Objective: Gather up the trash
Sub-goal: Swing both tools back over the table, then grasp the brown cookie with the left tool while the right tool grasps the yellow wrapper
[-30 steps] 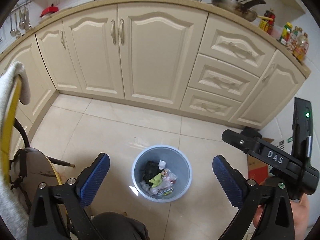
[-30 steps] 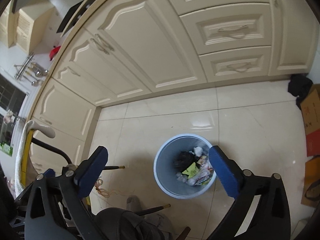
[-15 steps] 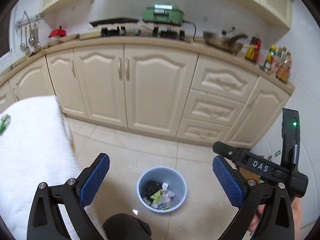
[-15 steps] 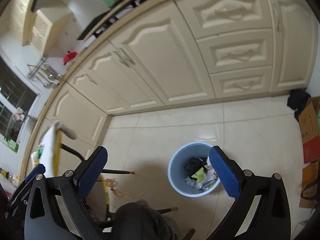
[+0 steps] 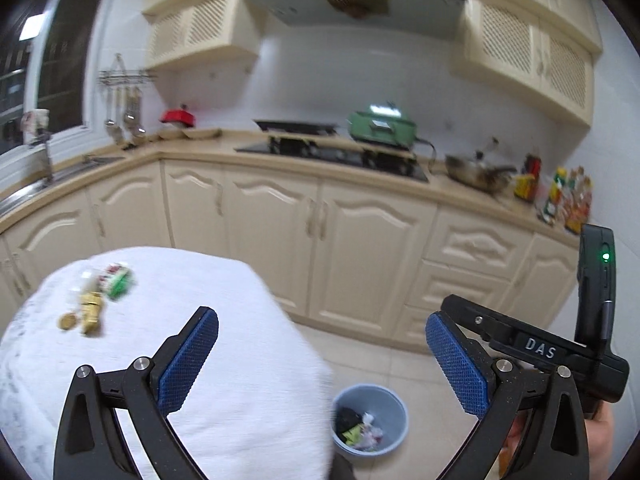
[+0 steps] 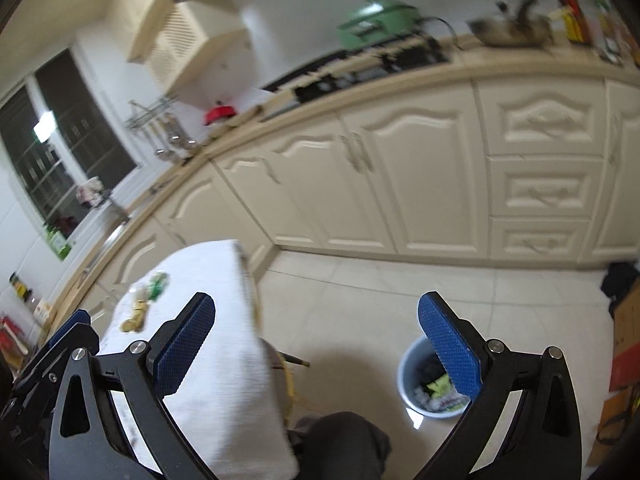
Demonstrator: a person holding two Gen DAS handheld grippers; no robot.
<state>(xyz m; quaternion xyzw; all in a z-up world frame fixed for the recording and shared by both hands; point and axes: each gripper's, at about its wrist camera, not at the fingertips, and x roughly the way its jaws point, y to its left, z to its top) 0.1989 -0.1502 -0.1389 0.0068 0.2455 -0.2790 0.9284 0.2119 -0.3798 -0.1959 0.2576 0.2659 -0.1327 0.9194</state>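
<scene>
Cream kitchen cabinets (image 5: pixel 372 248) ran along the far wall under a beige worktop carrying a black hob (image 5: pixel 340 156), a green appliance (image 5: pixel 382 126) and a wok (image 5: pixel 476 174); the views were motion-blurred. Pale floor tiles (image 6: pixel 400 300) lay in front of the cabinets.

At lower left stood the table (image 5: pixel 224 360), covered in a white cloth. On its far left part lay the trash (image 5: pixel 96 300): a green-and-red wrapper, some gold-coloured pieces and a clear scrap, close together. Blur prevented finer identification. The same cluster appeared in the right wrist view (image 6: pixel 146 300).

On the floor just beside the table's right edge stood a blue-grey waste bin (image 5: pixel 394 404), upright, holding dark, yellow-green and white litter. The right wrist view showed it partly behind one blue pad (image 6: pixel 408 376).

The left claw (image 5: pixel 322 360) was spread wide with nothing between its pads, raised above the table's near edge and well apart from the trash. The right claw (image 6: pixel 316 346) was likewise spread wide and empty, positioned between table and bin. The body of the right device, marked "DAS", showed at the right of the left wrist view, with a green indicator light (image 5: pixel 605 256) lit.
</scene>
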